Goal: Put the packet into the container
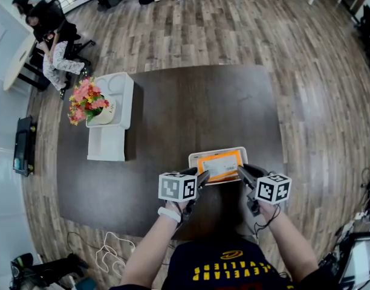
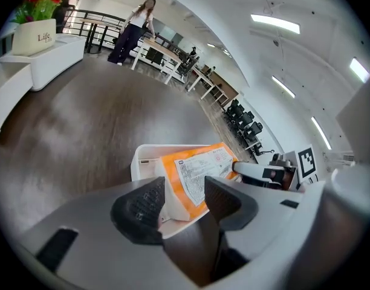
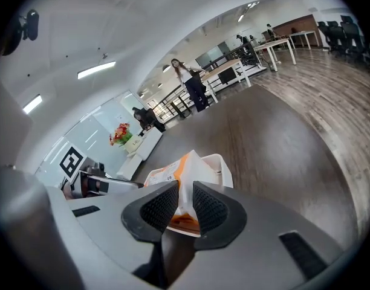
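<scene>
Wood-plank flooring surrounds a dark table [image 1: 173, 113], and near its front edge sits a white container [image 1: 218, 150] with the orange packet [image 1: 220, 165] held low across its opening. On the person's left, the left tool [image 2: 184, 201] is clamped on one end of the packet just above a corner of the container. The right tool [image 3: 185, 205] pinches the opposite end, which crumples upward between its close-set jaws over the container's rim.
</scene>
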Action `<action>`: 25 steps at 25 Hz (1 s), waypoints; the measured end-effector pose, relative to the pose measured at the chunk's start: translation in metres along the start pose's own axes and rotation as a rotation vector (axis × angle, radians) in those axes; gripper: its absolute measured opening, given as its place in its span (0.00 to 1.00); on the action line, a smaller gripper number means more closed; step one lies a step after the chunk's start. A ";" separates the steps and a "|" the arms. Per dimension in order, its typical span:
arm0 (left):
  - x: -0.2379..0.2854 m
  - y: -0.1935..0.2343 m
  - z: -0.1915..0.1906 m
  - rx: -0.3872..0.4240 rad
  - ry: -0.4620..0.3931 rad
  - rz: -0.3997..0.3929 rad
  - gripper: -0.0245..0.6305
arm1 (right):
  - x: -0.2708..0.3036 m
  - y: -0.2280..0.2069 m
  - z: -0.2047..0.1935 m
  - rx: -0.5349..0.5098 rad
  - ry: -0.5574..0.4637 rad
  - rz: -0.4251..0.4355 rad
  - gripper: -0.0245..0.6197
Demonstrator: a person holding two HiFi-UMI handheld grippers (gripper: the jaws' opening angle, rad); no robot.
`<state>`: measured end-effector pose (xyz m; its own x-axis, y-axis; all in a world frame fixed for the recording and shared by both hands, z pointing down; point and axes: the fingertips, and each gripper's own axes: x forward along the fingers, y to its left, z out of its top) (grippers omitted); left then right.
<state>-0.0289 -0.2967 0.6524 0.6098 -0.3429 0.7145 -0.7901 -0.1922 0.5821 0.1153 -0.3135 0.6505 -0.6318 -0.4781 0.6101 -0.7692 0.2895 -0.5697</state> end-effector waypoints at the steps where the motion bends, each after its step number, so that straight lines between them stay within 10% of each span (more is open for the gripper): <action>1: 0.001 -0.001 0.000 0.000 0.001 0.000 0.35 | 0.000 0.000 0.000 0.003 0.001 0.005 0.17; 25: -0.014 -0.001 -0.010 -0.030 -0.039 -0.001 0.35 | 0.004 -0.005 -0.006 -0.096 0.003 -0.124 0.27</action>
<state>-0.0364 -0.2829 0.6457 0.6075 -0.3786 0.6983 -0.7866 -0.1648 0.5950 0.1162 -0.3123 0.6592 -0.5315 -0.5123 0.6745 -0.8469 0.3062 -0.4348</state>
